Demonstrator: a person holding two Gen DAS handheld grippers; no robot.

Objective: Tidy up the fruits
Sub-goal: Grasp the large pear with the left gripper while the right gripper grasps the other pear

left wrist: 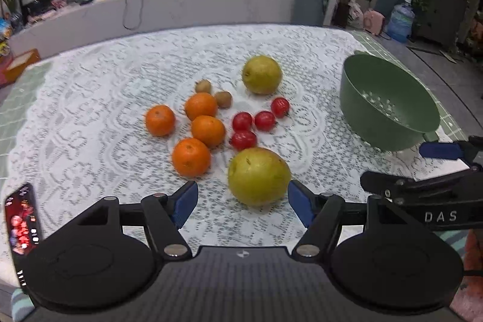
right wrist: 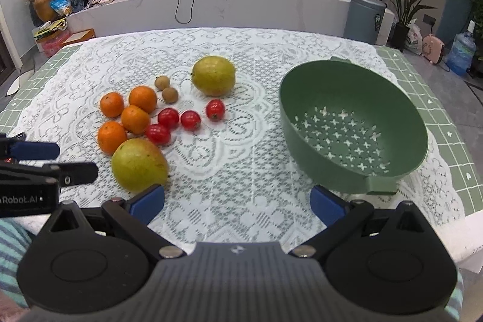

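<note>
Loose fruit lies on a lace-covered table (left wrist: pixel 90 116): several oranges (left wrist: pixel 191 157), several small red fruits (left wrist: pixel 244 139), two brown kiwis (left wrist: pixel 223 99) and two yellow-green pears. The near pear (left wrist: pixel 258 176) sits just ahead of my left gripper (left wrist: pixel 243 202), whose blue pads stand open with the pear's near edge between them, untouched. The far pear (left wrist: pixel 262 74) lies further back. A green colander bowl (right wrist: pixel 353 122) stands empty on the right. My right gripper (right wrist: pixel 237 204) is open over bare lace, between the near pear (right wrist: pixel 139 165) and the bowl.
A phone (left wrist: pixel 22 219) with a lit screen lies at the table's near left edge. Beyond the table stand a grey bin (right wrist: pixel 363 18), potted plants, a water jug (right wrist: pixel 460 52) and a long white shelf unit (right wrist: pixel 211 5) with clutter under a wall screen.
</note>
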